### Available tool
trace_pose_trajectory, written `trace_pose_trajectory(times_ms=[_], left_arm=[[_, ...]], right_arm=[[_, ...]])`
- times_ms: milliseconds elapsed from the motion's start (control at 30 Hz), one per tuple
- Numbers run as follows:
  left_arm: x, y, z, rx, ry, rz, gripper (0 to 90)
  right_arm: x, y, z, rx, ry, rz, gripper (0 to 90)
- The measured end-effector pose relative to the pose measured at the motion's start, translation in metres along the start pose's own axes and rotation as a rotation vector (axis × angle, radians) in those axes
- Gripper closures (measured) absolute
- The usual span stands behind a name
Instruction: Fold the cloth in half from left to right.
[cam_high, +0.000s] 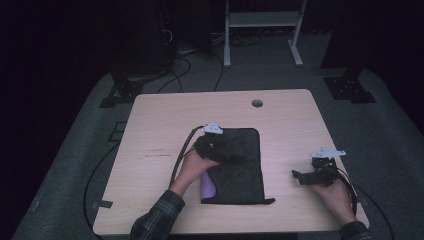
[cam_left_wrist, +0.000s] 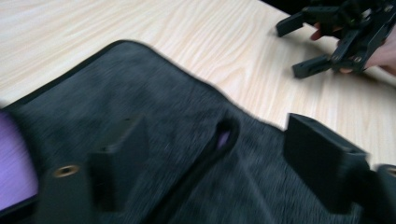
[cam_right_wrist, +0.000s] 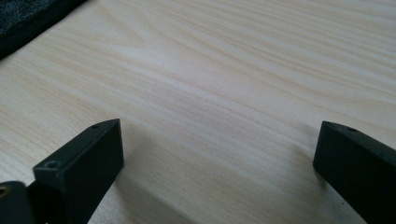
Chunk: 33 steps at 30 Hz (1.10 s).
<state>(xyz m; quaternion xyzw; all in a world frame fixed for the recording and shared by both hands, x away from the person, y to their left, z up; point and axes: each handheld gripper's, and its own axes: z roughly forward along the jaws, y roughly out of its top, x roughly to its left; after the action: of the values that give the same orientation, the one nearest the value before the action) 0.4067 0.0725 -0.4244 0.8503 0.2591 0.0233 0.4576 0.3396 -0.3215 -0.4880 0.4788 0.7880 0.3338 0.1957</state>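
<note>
Near the middle of the desk (cam_high: 165, 107), a dark cloth (cam_high: 239, 167) is being worked on, lying flat and reaching toward the near edge, with a purple layer (cam_high: 208, 186) peeking out along its left side. The left gripper (cam_high: 226, 150) is being held over the cloth's far left part, its jaws standing apart with nothing pinched between them, probably so a fold can be let go or taken anew. The right gripper (cam_high: 299, 176) is being rested toward the right edge, well apart from the cloth, jaws wide and empty, seemingly being kept out of the way. In the left gripper view, a slit in the cloth (cam_left_wrist: 226, 133) with purple inside is being shown, a detail lost from above; in the right gripper view, bare wood between the jaws is being confirmed.
</note>
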Motion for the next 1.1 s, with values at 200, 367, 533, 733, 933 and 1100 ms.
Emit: trace_pose_trajectory(times_ms=[200, 367, 533, 733, 933, 1100], left_arm=[[0.002, -0.025, -0.029, 0.022, 0.096, 0.008, 3.7], [0.004, -0.048, -0.047, 0.04, 0.148, 0.014, 0.0], [0.006, -0.07, -0.064, 0.061, 0.188, 0.008, 0.0], [0.011, -0.096, -0.083, 0.11, 0.258, 0.005, 0.0], [0.018, -0.12, -0.097, 0.159, 0.292, -0.01, 0.0], [0.024, -0.133, -0.104, 0.171, 0.308, -0.012, 0.0]], right_arm=[[0.0, 0.002, 0.001, 0.0, 0.0, 0.0, 0.8], [0.0, 0.002, 0.001, 0.0, 0.0, 0.001, 0.8], [0.0, 0.002, 0.001, 0.0, -0.001, 0.001, 0.8], [0.0, 0.001, 0.001, 0.0, -0.001, 0.001, 0.8], [0.0, 0.001, 0.001, -0.001, -0.001, -0.002, 0.8], [0.0, 0.001, 0.001, -0.001, 0.001, -0.003, 0.8]])
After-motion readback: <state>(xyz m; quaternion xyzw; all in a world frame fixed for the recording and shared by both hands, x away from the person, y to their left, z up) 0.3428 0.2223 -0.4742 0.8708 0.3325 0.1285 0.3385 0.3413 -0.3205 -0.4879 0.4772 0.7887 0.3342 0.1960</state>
